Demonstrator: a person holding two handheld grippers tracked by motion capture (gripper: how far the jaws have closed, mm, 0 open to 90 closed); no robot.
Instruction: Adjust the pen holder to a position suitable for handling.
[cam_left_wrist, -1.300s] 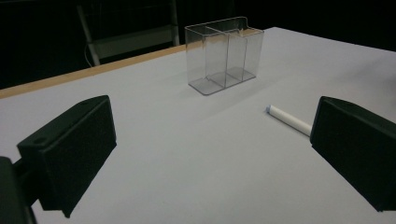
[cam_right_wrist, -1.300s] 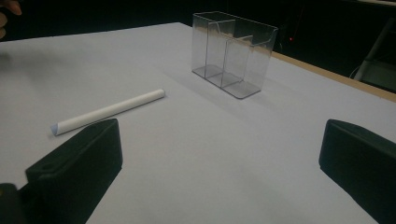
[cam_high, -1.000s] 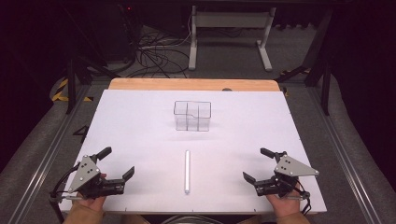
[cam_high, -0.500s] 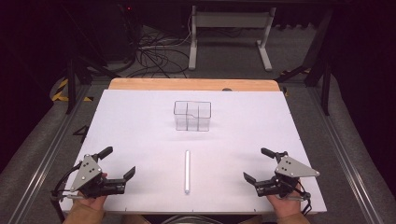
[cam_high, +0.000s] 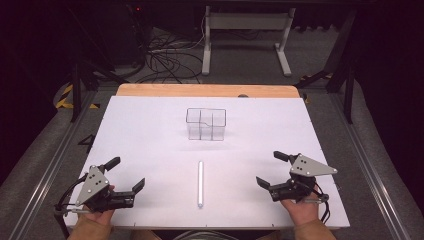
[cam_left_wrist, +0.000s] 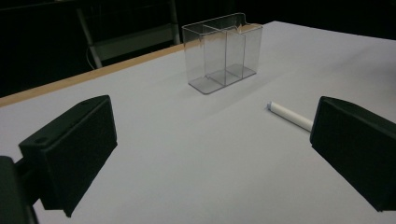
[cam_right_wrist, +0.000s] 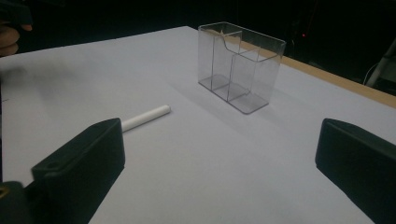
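the left claw (cam_high: 127, 174) is sitting low on the white table (cam_high: 150, 130) with its jaws spread wide, holding nothing. the right claw (cam_high: 272, 170) is doing the same across from it. between the two claws, well apart from both, a white stick (cam_high: 200, 183) is lying flat. past the stick's far end, a clear box (cam_high: 206, 124) with little rooms inside is standing upright.

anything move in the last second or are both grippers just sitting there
Nothing visibly changed. The left gripper and right gripper stay open near the table's front edge, holding nothing. The white stick still lies between them, and the clear divided box still stands beyond it.
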